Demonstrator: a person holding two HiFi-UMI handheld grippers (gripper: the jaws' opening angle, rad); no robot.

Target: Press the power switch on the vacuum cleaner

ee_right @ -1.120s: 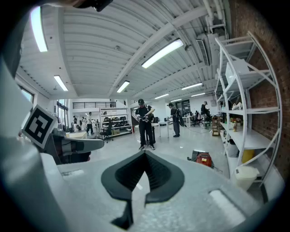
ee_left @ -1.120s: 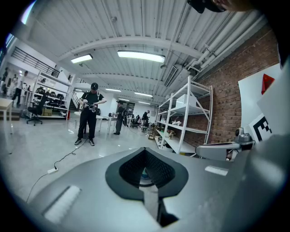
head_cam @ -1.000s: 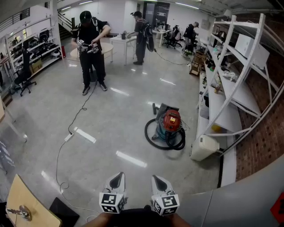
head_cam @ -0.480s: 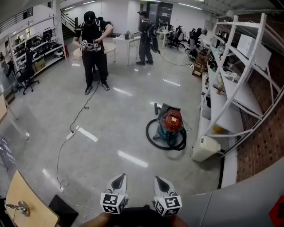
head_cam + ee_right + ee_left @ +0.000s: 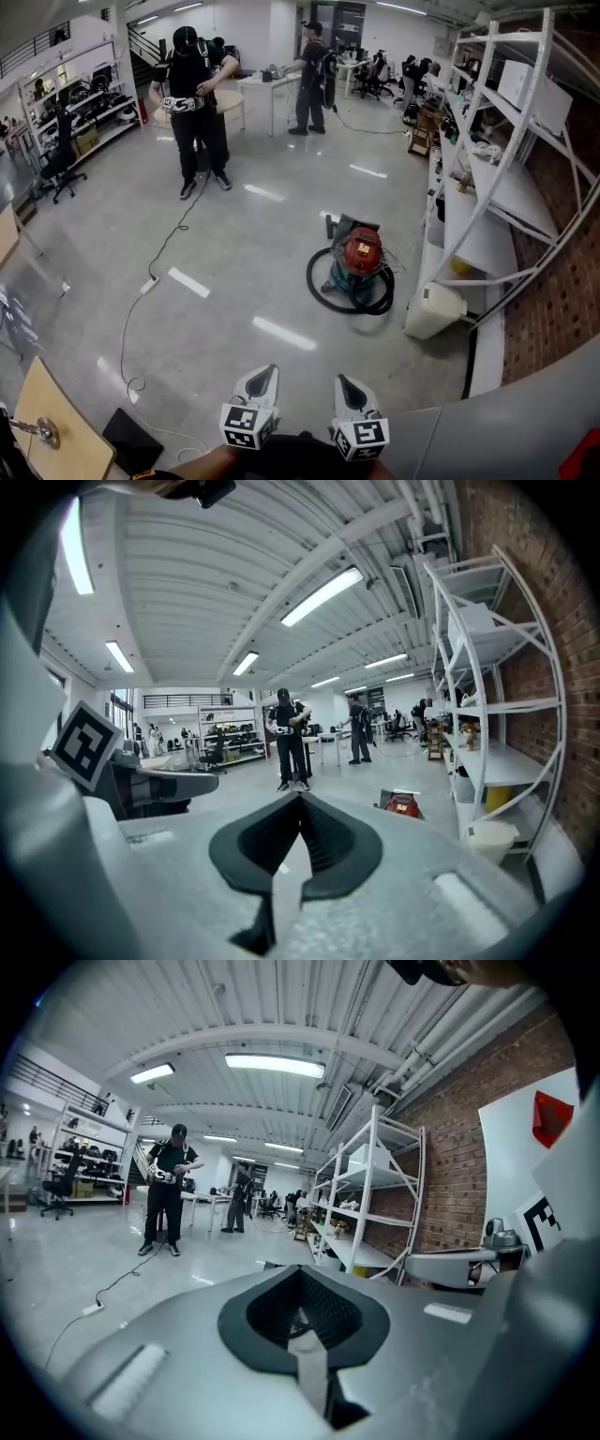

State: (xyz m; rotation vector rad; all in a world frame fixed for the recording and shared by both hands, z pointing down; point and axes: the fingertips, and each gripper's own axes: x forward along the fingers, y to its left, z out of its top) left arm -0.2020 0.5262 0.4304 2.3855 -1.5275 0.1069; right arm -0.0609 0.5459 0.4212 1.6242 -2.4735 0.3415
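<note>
Vacuum cleaner [image 5: 362, 261]: red top, teal body, upright on the grey floor. A black hose [image 5: 322, 292] lies in a loop round its base.

Left gripper [image 5: 263, 377]: held low in front of the person carrying it, well apart from the vacuum cleaner and on the near side of it. Its own view shows the jaws pressed together [image 5: 302, 1297] with nothing between them.

Right gripper [image 5: 345, 384]: just beside the left one and equally far from the vacuum cleaner. Its jaws are also pressed together and empty [image 5: 298, 832]. The vacuum cleaner shows small past this gripper's tip [image 5: 405, 804].

Neither gripper touches the vacuum cleaner.

Surroundings, placed from the vacuum cleaner:
- A white shelving rack [image 5: 506, 183] stands just beyond it, on the brick-wall side.
- A white canister [image 5: 431, 311] sits on the floor near it, at the foot of the rack.
- A person in black [image 5: 195, 98] stands well beyond it across the open floor, hands raised at chest height.
- A cable [image 5: 150, 272] trails over the floor from that person's side, well apart from the hose.
</note>
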